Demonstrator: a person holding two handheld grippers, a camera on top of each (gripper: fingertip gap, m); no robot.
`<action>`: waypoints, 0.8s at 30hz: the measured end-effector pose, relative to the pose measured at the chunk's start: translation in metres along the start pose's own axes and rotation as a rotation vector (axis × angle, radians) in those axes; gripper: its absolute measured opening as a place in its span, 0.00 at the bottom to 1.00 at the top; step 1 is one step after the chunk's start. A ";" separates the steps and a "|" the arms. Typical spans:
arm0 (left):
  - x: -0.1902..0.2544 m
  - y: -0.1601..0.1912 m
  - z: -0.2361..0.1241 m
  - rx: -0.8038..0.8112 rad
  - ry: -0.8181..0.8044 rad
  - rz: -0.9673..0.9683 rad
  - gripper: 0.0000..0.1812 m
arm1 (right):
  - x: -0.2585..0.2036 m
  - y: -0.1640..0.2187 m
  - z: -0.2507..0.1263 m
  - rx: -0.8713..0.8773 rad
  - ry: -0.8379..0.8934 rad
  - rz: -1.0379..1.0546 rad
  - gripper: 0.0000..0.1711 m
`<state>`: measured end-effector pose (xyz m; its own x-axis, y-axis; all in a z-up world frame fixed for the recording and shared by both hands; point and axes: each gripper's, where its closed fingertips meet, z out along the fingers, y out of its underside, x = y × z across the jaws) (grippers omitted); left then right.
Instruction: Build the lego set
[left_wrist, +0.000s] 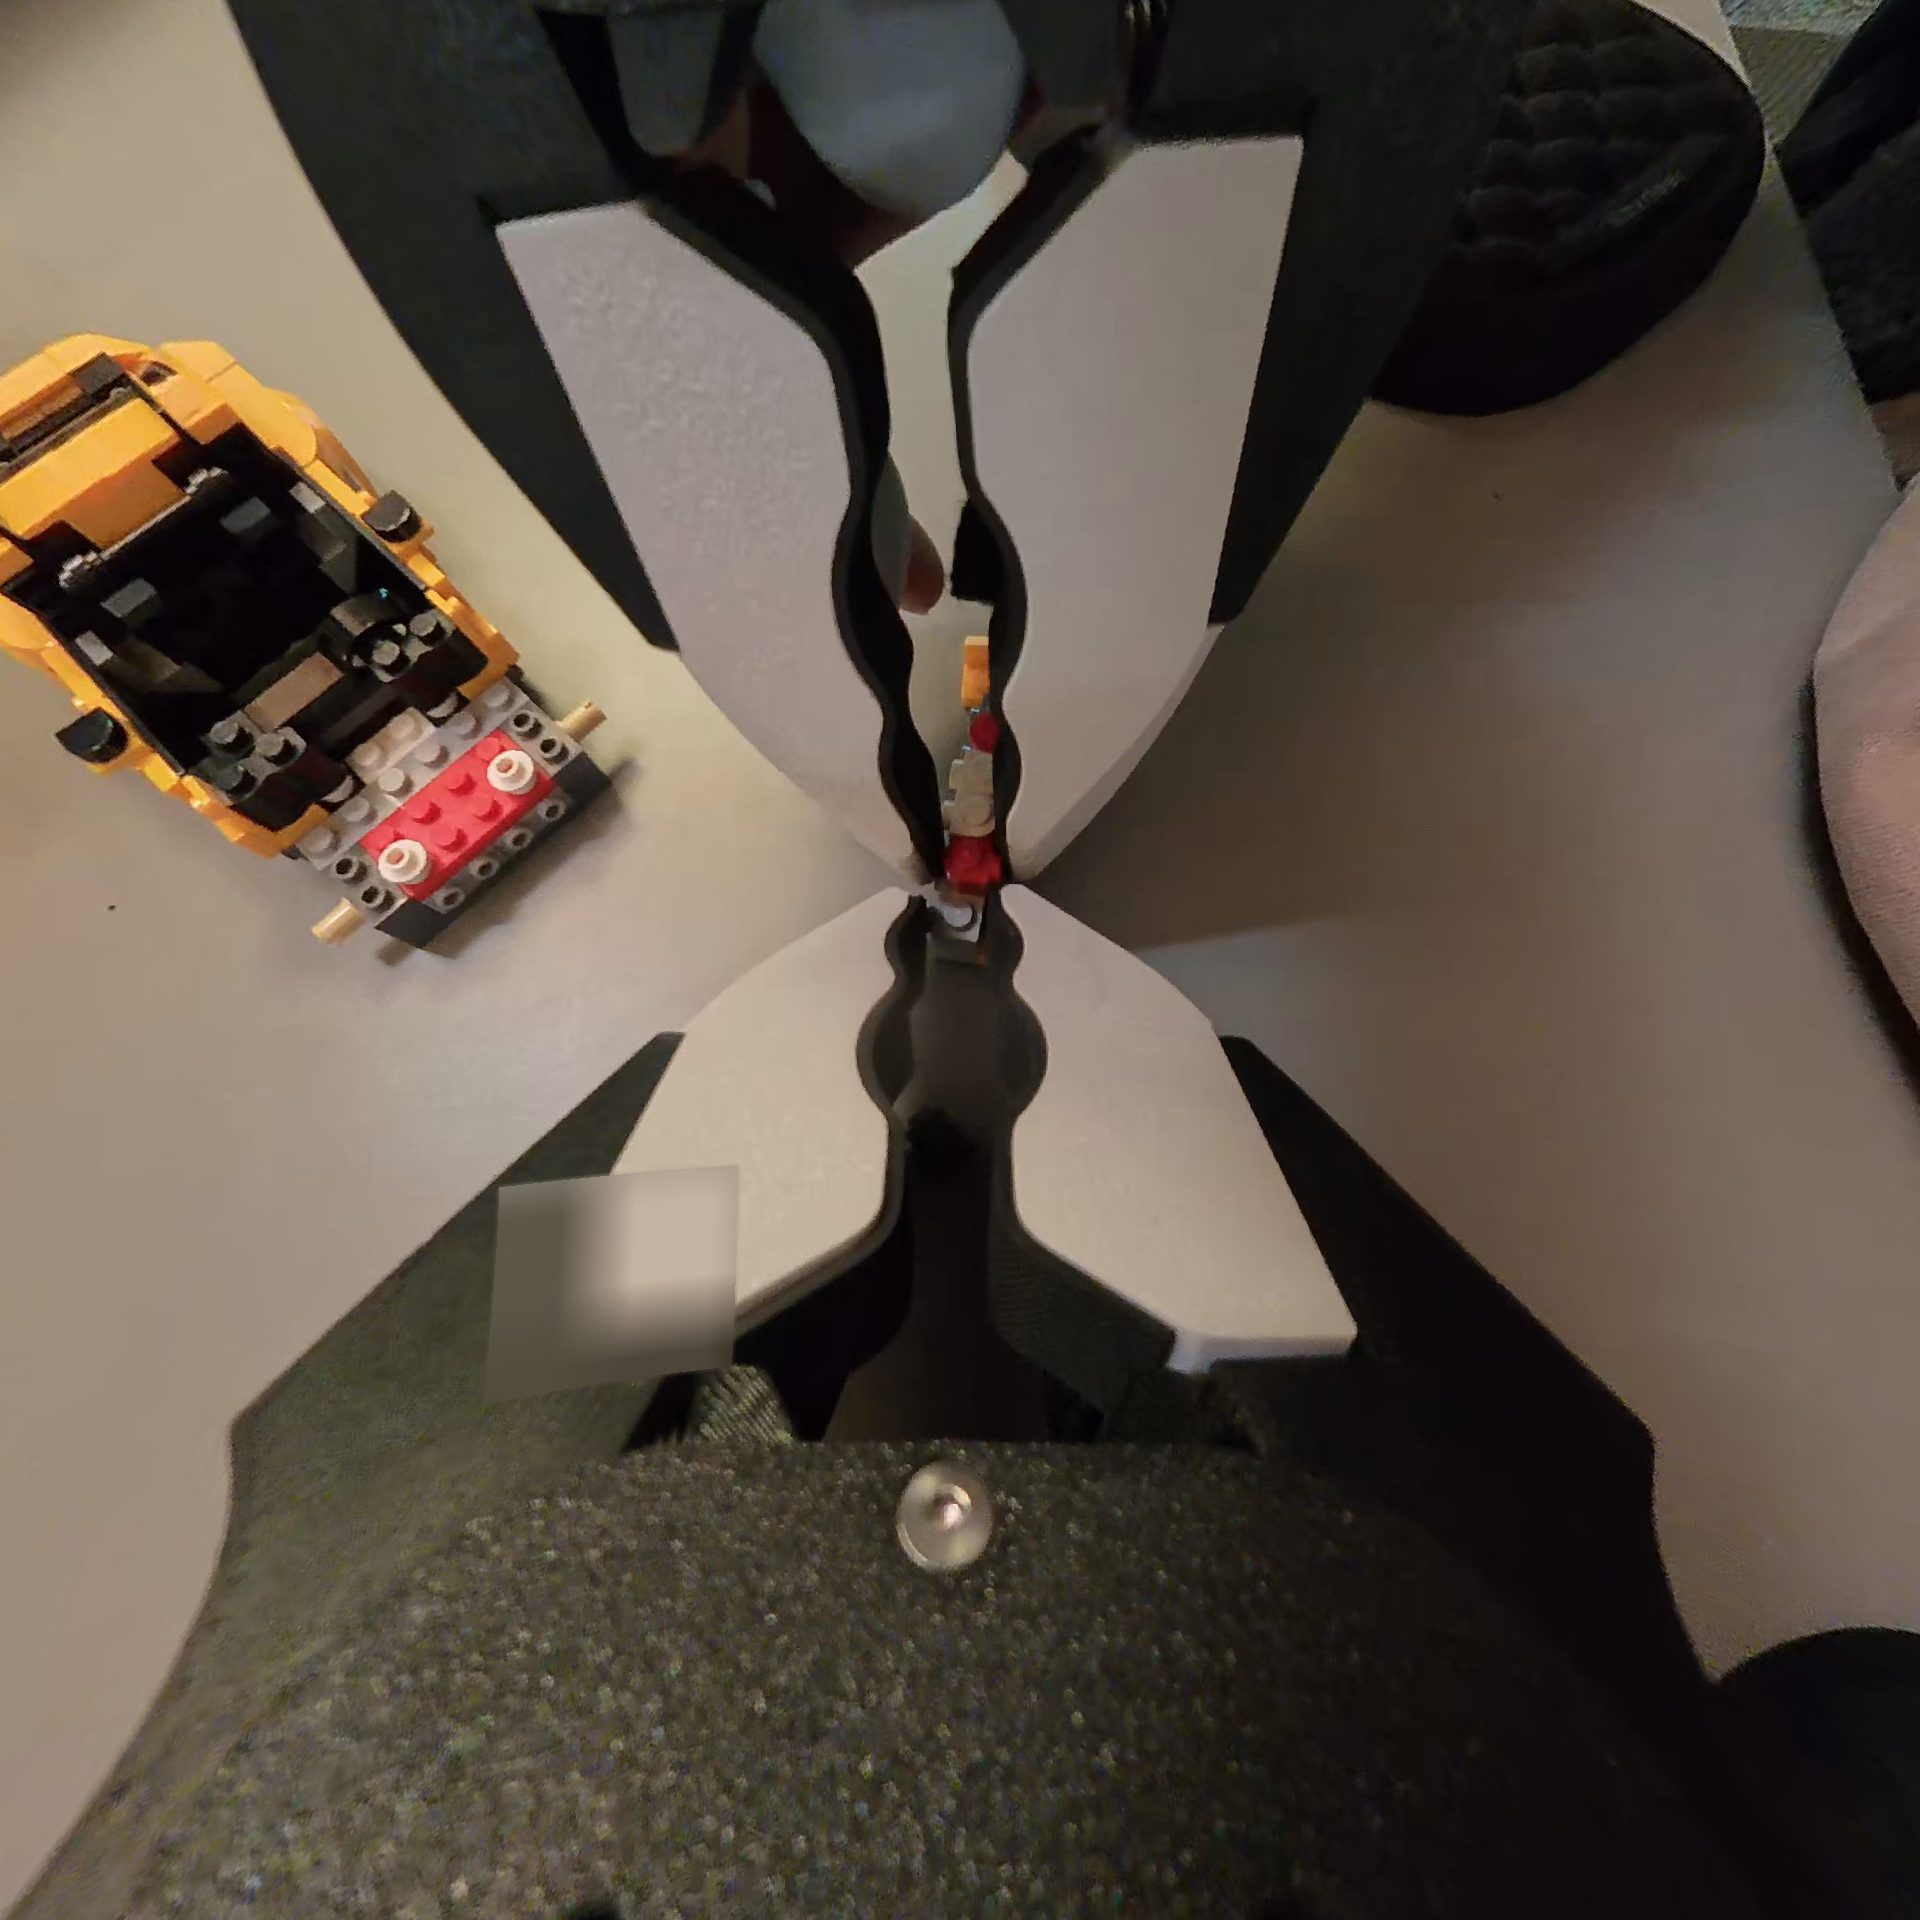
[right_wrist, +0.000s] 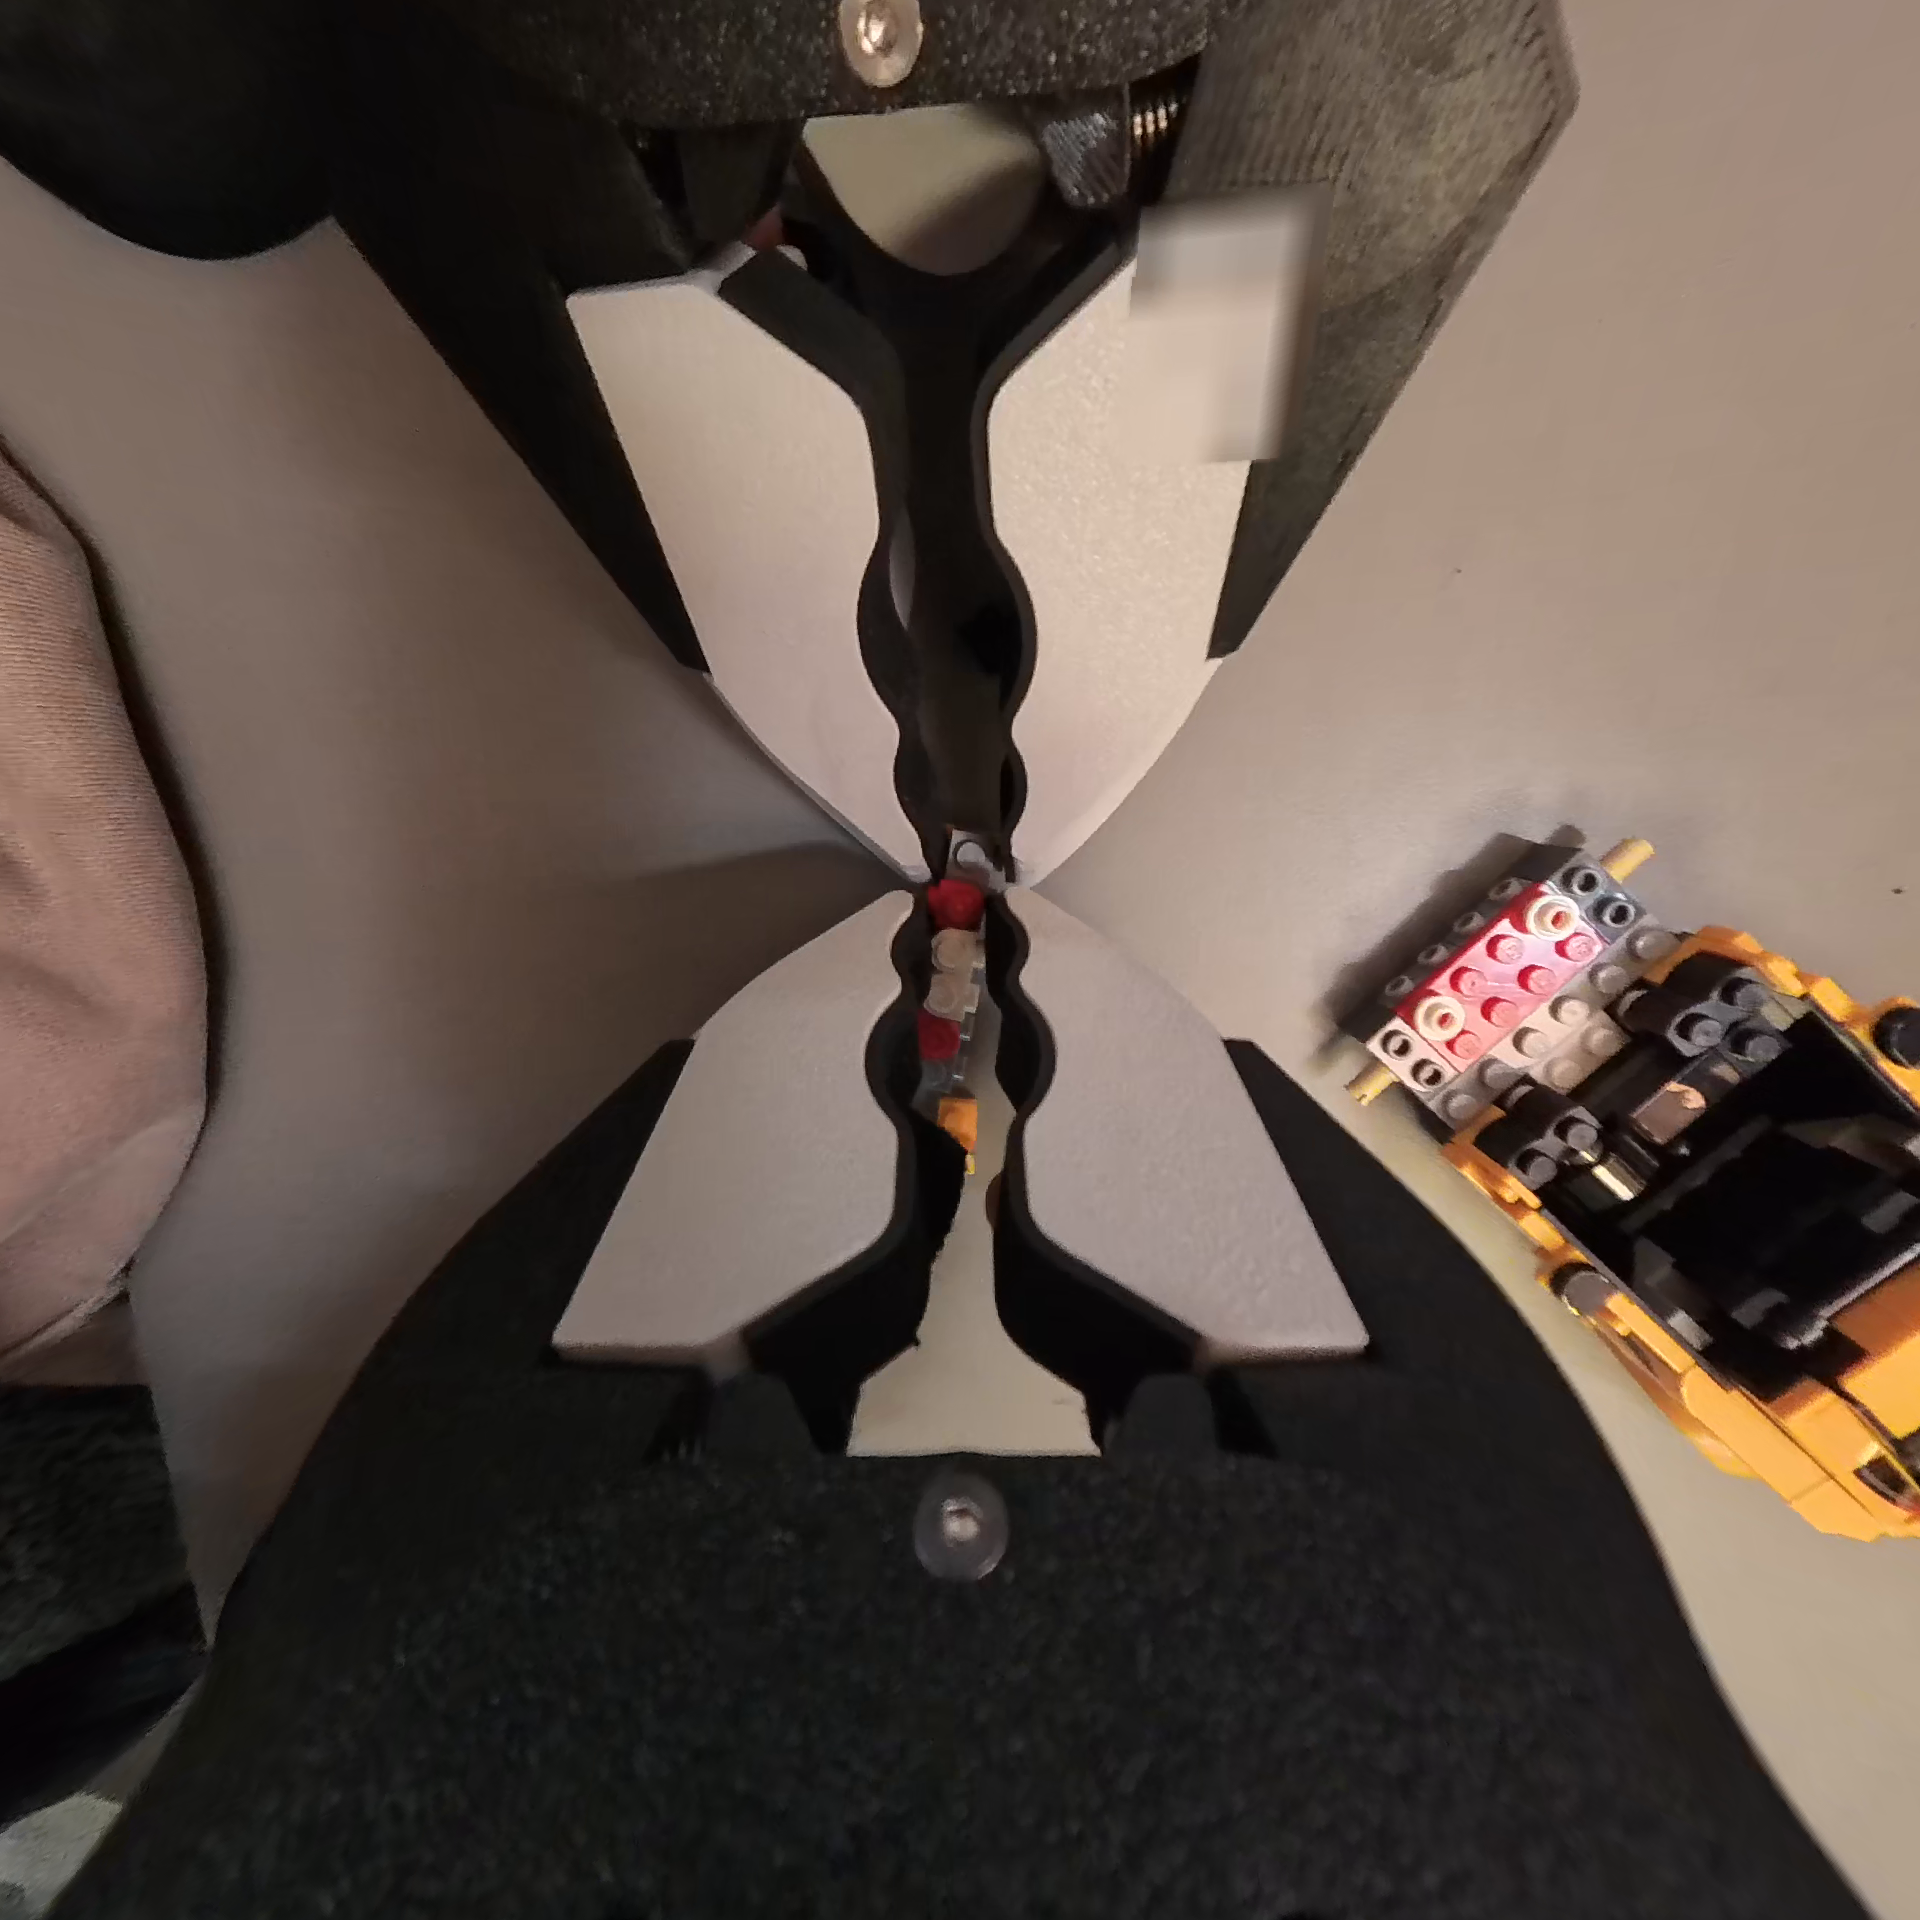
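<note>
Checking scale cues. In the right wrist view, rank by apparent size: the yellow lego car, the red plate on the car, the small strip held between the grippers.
1. Yellow lego car, though cut off at the frame edge.
2. Red plate on the car.
3. Small strip, mostly hidden between the gripper fingers, so its rank against the red plate is unsure.

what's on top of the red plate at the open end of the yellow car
Two white round studs sit on the red plate, at opposite corners; other red studs are bare. What lies beneath the plate is covered.

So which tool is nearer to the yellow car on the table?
Neither, clearly. The left tool and right tool meet tip to tip over a small brick strip, both beside the yellow car, apart from it.
</note>
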<state>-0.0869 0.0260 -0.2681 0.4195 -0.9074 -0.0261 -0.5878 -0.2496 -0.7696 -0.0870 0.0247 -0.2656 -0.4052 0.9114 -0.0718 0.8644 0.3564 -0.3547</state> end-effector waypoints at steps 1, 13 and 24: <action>0.000 0.000 0.000 -0.001 -0.001 0.002 0.06 | 0.000 0.000 0.000 0.002 0.005 0.004 0.06; 0.000 0.000 0.000 -0.002 -0.002 0.003 0.06 | -0.001 -0.011 -0.007 0.097 0.033 0.001 0.03; 0.000 0.001 0.000 0.001 -0.001 0.002 0.06 | -0.004 -0.011 -0.006 0.095 -0.026 0.025 0.00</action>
<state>-0.0872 0.0259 -0.2686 0.4189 -0.9076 -0.0281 -0.5877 -0.2474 -0.7704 -0.0935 0.0182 -0.2555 -0.3925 0.9136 -0.1059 0.8427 0.3111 -0.4395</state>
